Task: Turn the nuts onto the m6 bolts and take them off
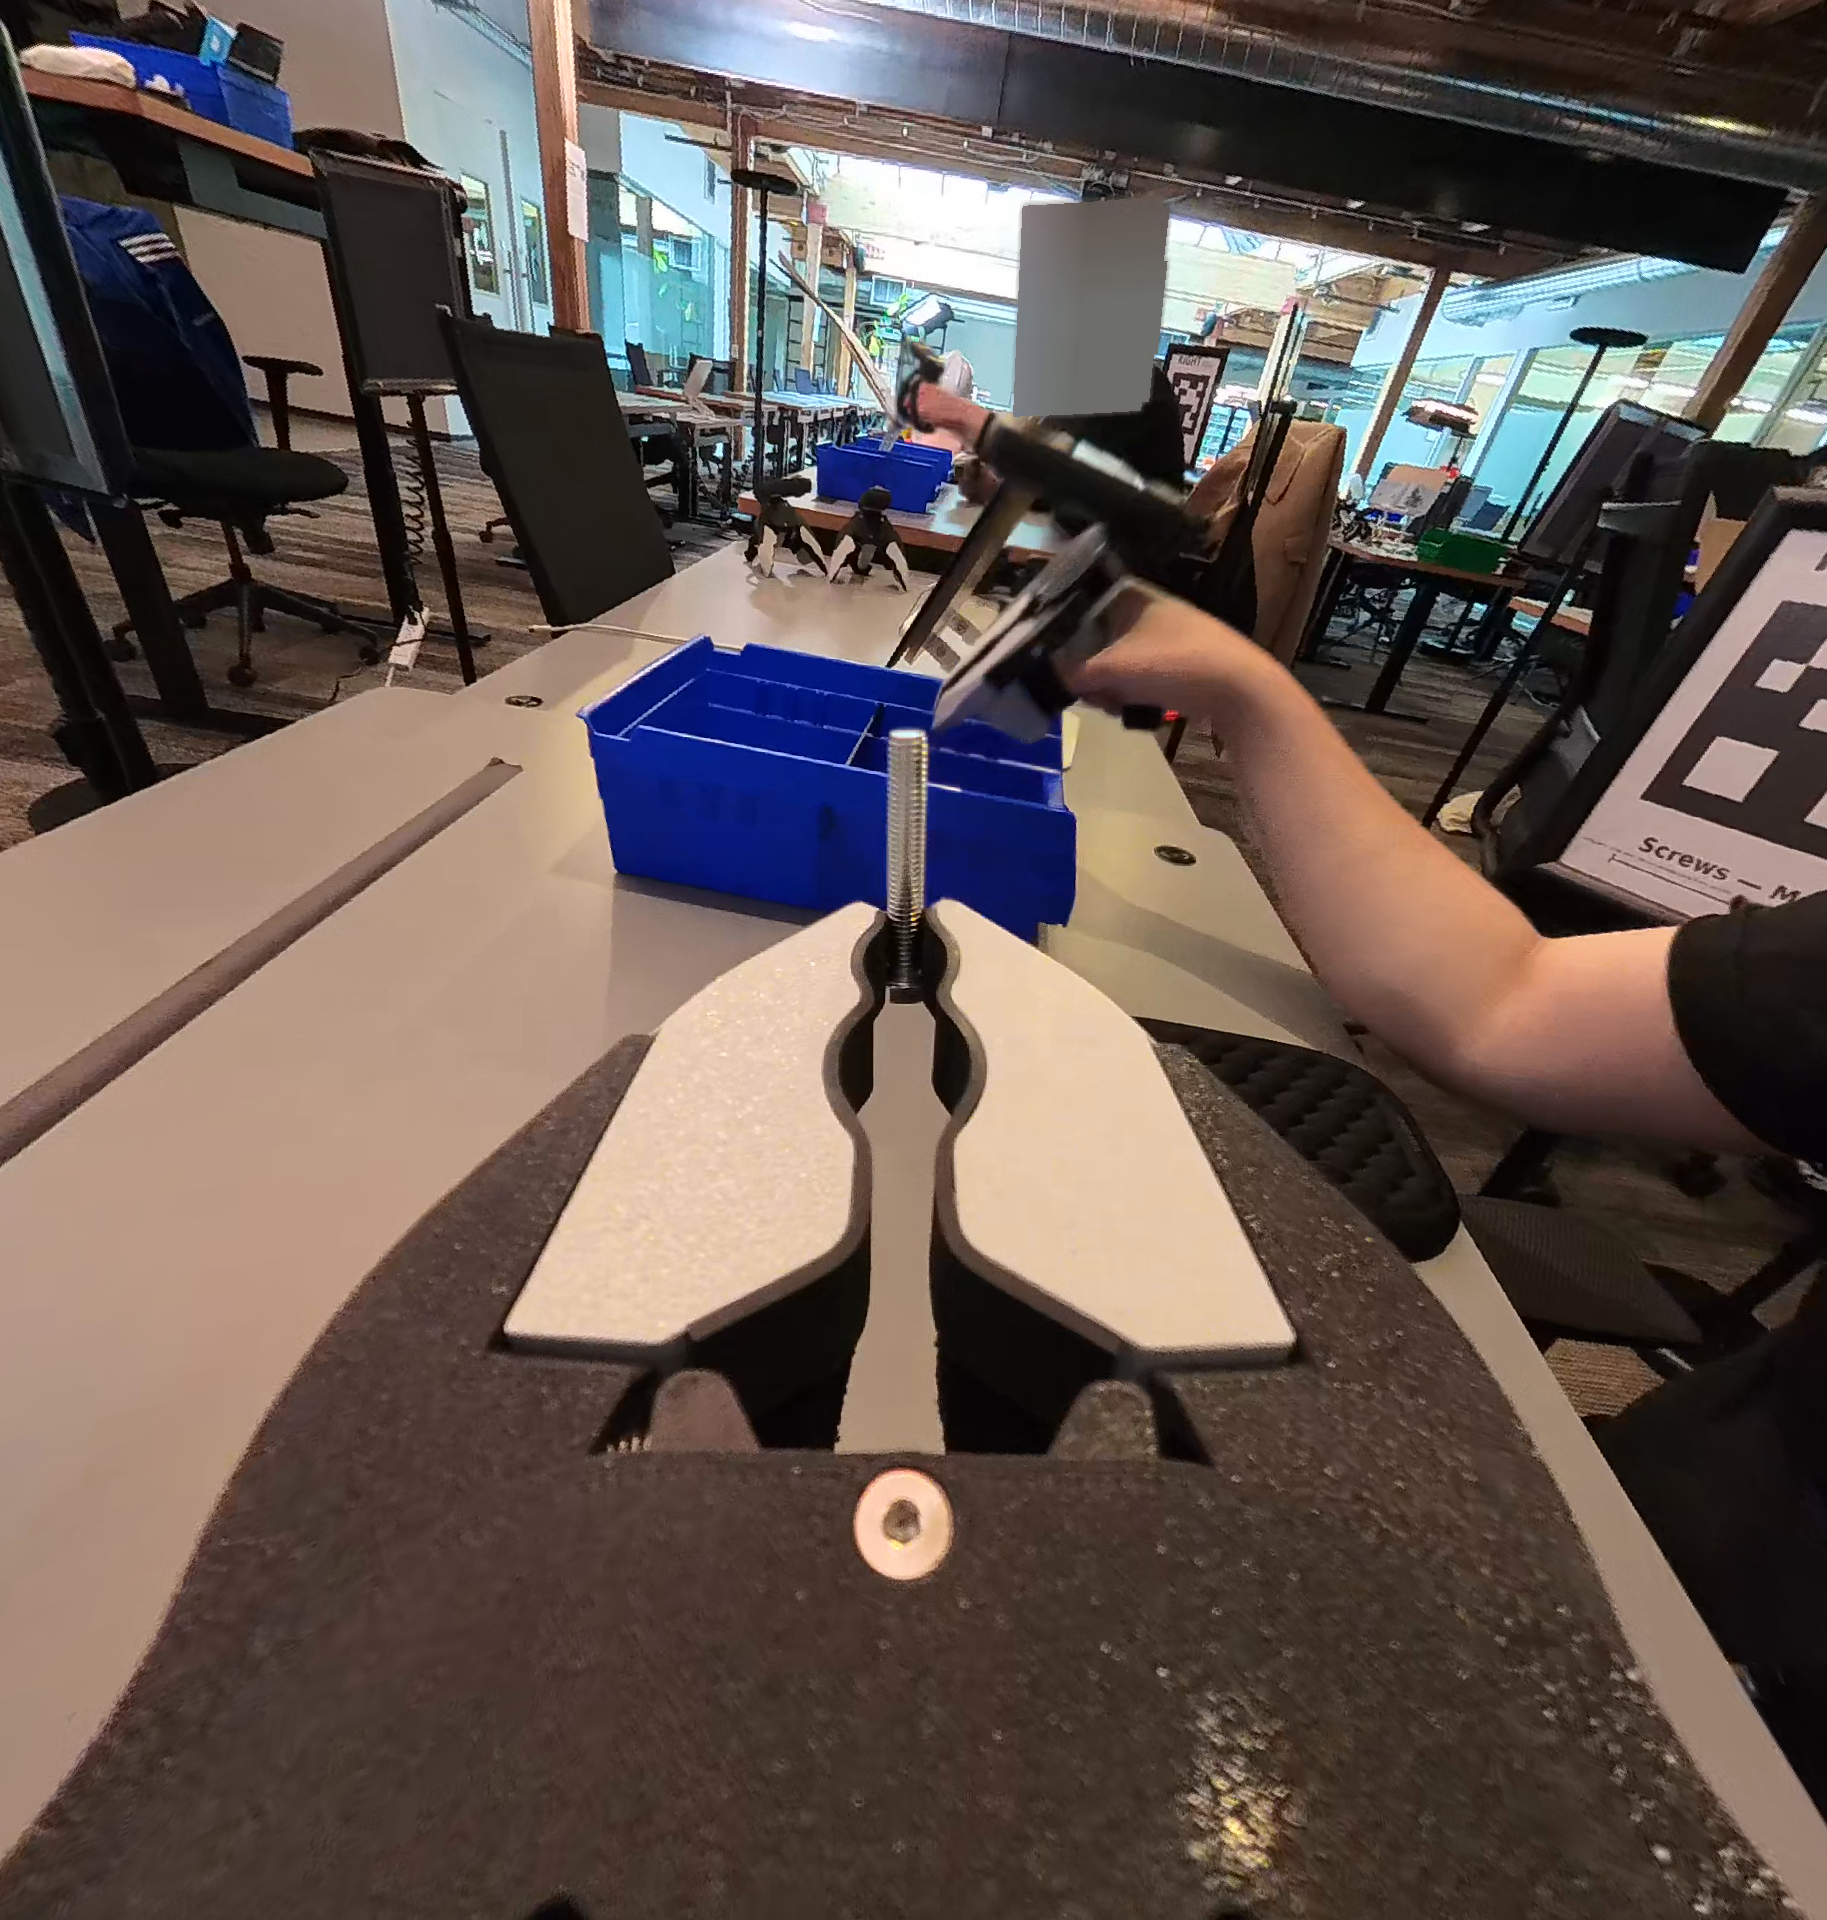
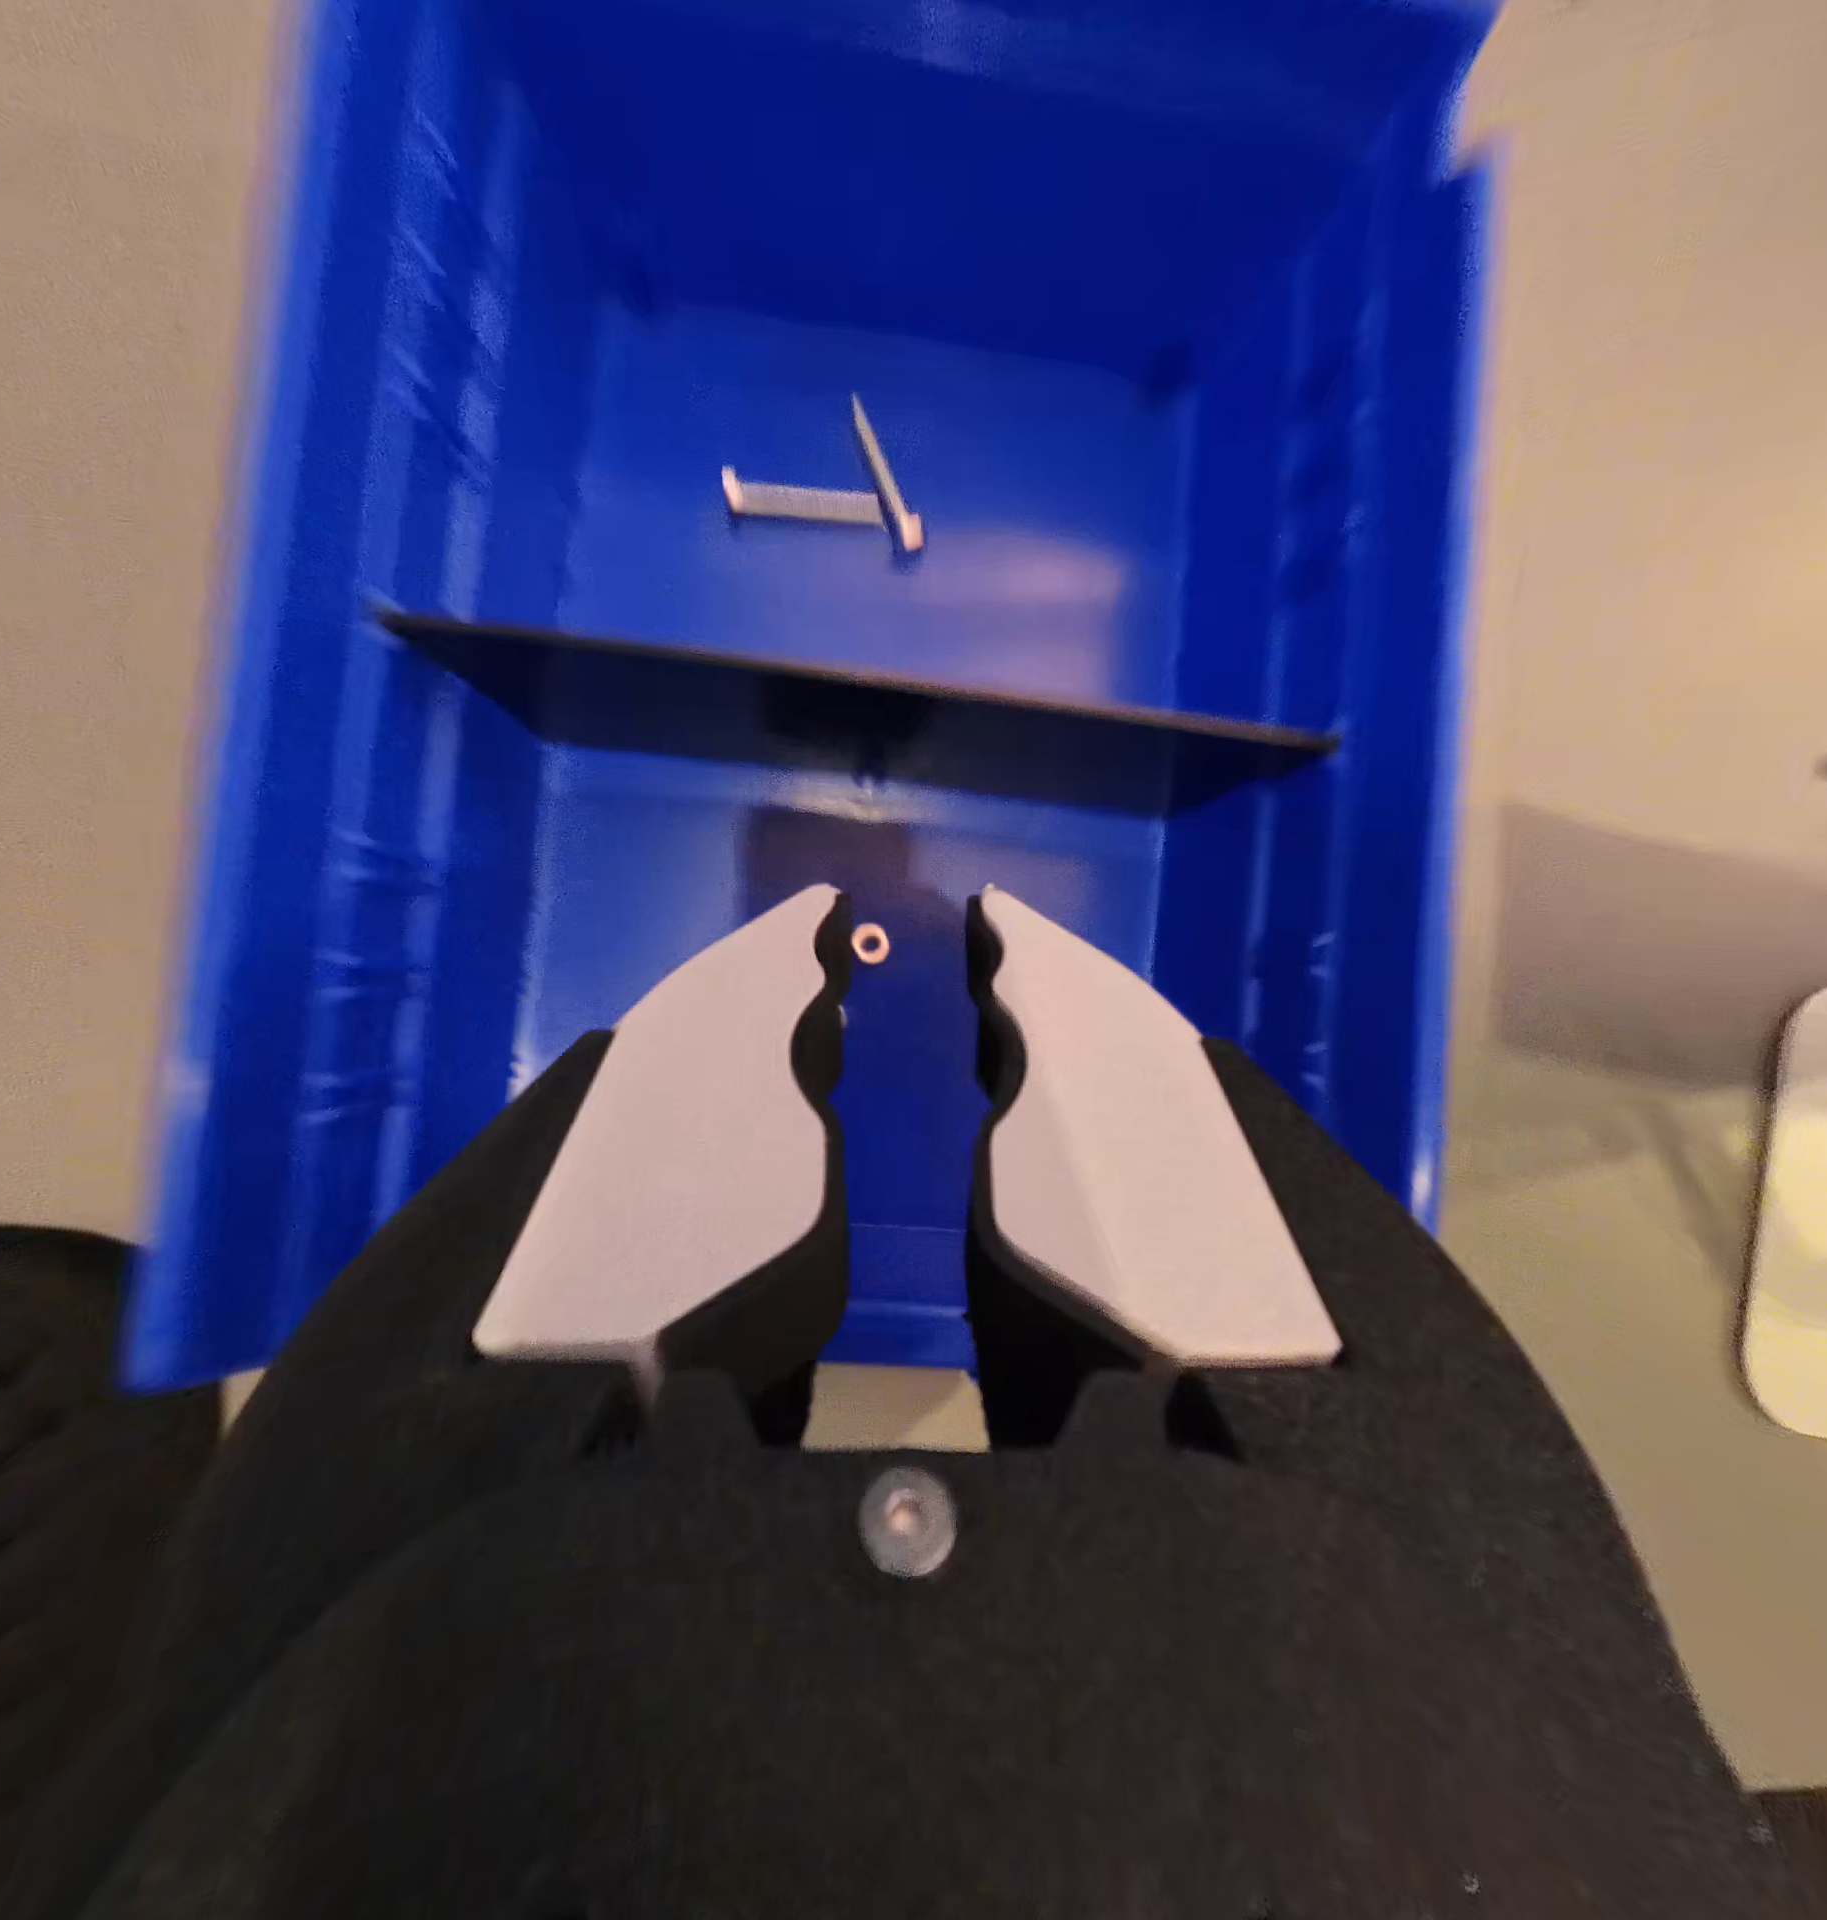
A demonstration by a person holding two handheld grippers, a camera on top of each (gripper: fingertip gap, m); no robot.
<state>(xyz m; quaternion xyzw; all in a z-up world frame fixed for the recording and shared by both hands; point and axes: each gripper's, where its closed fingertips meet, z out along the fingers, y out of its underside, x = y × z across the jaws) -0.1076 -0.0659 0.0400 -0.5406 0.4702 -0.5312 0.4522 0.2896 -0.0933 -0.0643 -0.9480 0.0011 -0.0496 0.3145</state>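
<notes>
Left claw point(image 1: 905, 935) is closed on a bolt point(image 1: 906, 821), pinching it near its head, which sits in the notch between the two grey fingers point(image 1: 743, 1122). The threaded shaft stands upright, clear above the fingertips, with no nut on it. This claw hovers over a grey worktop point(image 1: 265, 1039).

Beyond the bolt, on the worktop, sits a blue bin point(image 1: 784, 821) with dividers inside. To the right, a person's bare arm point(image 1: 1408, 935) reaches over the bin, holding the right claw point(image 1: 1002, 665) tilted down toward it; from this view its fingers are blurred.

Right claw point(image 2: 907, 914), seen from its own camera, is partly open and empty, with a clear gap between its fingers point(image 2: 680, 1143). It points down into the bin point(image 2: 369, 727). A small nut point(image 2: 869, 942) lies on the bin floor in the near compartment, just beside the left fingertip and not gripped. A dark divider point(image 2: 857, 717) crosses the bin beyond it. In the far compartment lie two more bolts point(image 2: 805, 504), their ends touching at an angle. The picture is somewhat blurred.
</notes>
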